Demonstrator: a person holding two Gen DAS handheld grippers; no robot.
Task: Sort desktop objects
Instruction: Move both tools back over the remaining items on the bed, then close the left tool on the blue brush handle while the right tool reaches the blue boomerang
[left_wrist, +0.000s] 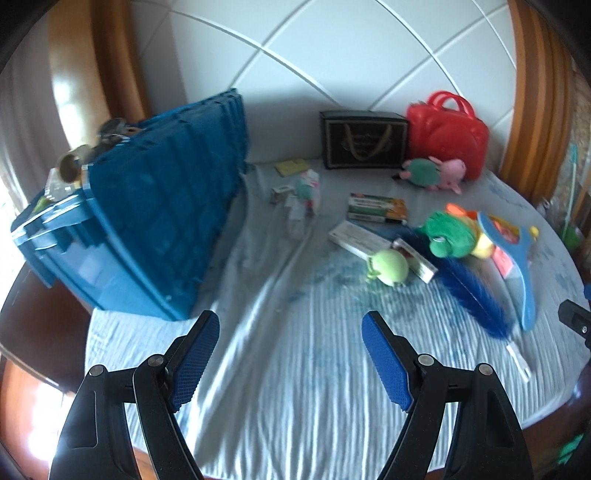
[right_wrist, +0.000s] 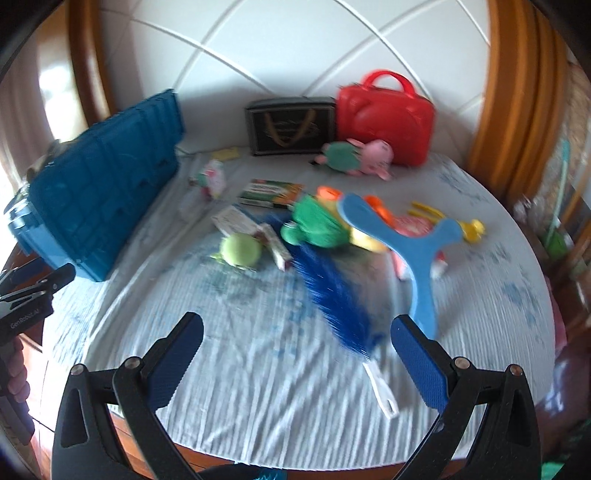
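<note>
On cloth (right_wrist: 258, 369): perhaps three plush toys (right_wrist: 314, 225).

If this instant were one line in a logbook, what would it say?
stage: approach | left gripper: open, empty | right gripper: open, empty | nearest: blue brush | blue crate: at left | toys unsorted

"GenRobot.AI" on the left tongs (right_wrist: 27, 295) body.

We are holding the left gripper (left_wrist: 290, 332) tilted downward, jaws standing wide apart, nothing between the blue pads (left_wrist: 194, 363). We are holding the right gripper (right_wrist: 295, 334) likewise, jaws spread, empty. A hand (right_wrist: 16, 373) is gripping the left handle.
</note>
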